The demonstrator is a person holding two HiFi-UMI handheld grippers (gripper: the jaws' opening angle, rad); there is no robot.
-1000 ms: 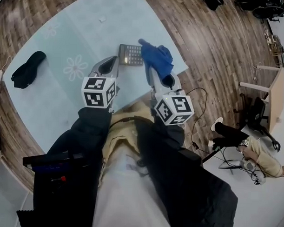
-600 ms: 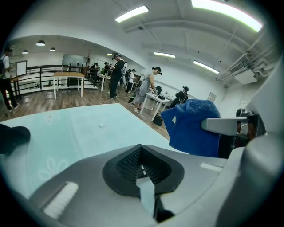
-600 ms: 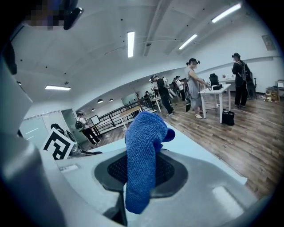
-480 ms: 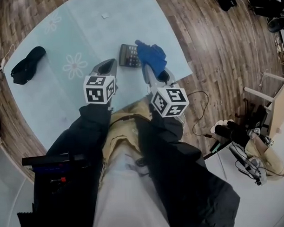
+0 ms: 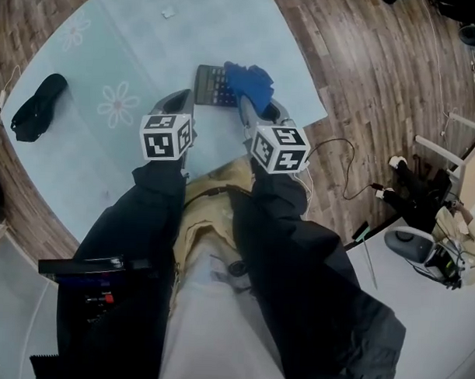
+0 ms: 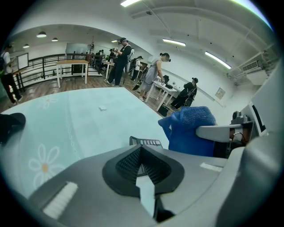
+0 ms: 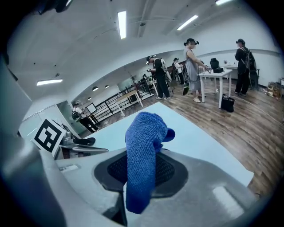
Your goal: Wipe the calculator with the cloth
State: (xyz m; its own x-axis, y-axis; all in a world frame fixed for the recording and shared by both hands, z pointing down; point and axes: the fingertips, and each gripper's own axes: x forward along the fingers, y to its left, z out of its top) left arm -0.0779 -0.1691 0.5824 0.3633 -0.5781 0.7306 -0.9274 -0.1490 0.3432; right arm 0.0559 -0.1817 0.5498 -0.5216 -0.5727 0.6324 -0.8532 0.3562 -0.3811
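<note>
A dark calculator (image 5: 210, 84) lies flat on the pale blue mat (image 5: 149, 50); in the left gripper view it (image 6: 145, 142) peeks out just past my jaws. My right gripper (image 5: 248, 106) is shut on a blue cloth (image 5: 249, 81), which stands up from the jaws (image 7: 143, 146) and overlaps the calculator's right end. My left gripper (image 5: 181, 99) hovers just left of the calculator, near its front edge, its jaws shut with nothing in them (image 6: 141, 150). The cloth (image 6: 191, 131) shows to its right.
A black object (image 5: 34, 108) lies at the mat's left edge and a small white scrap (image 5: 167, 13) at the far end. Wooden floor (image 5: 366, 80) surrounds the mat, with a cable (image 5: 343, 169) to the right. People stand at tables (image 6: 120, 57) far off.
My right gripper has carried the cloth slightly left, further over the calculator's right end. The left gripper stays beside the calculator, still shut. The head view has shifted.
</note>
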